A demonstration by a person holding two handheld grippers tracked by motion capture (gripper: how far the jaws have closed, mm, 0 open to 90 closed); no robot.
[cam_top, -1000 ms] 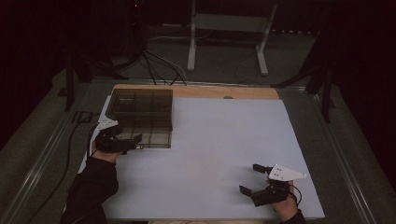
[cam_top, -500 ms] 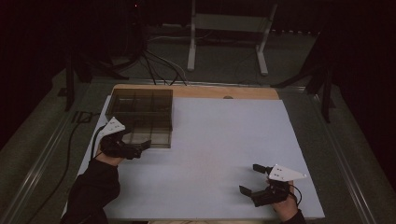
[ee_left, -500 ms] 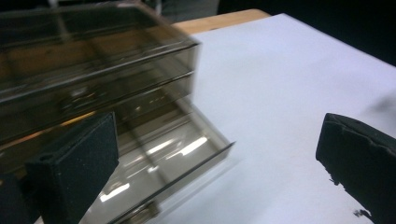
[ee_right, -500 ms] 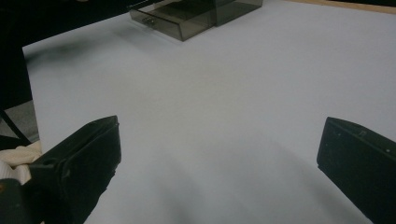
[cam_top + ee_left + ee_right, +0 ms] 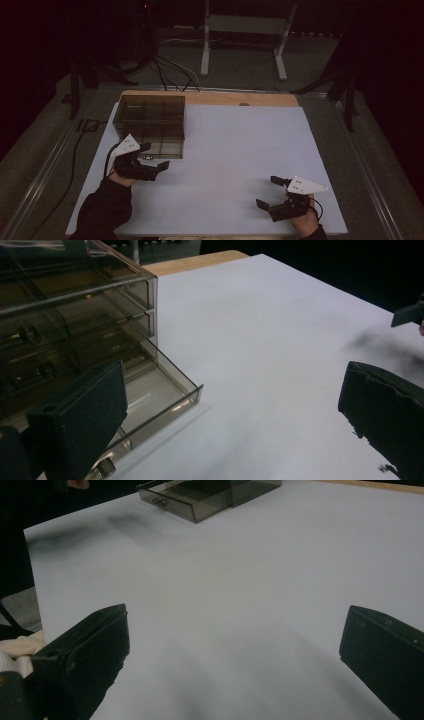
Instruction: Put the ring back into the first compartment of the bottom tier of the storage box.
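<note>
Left gripper (image 5: 156,156) backed off the drawer box (image 5: 150,117); bottom drawer (image 5: 165,392) stands out. Jaws just spread, empty; I read the pull as done.

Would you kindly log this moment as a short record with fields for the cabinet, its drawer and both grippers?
cabinet: smoky clear drawer unit at the far left of the white sheet
drawer: bottom drawer pulled out, knob at its front
left gripper: jaws wide open, nothing between them, just in front of the open drawer; jaws have just been opening
right gripper: jaws open and empty, at the near right of the sheet
</note>
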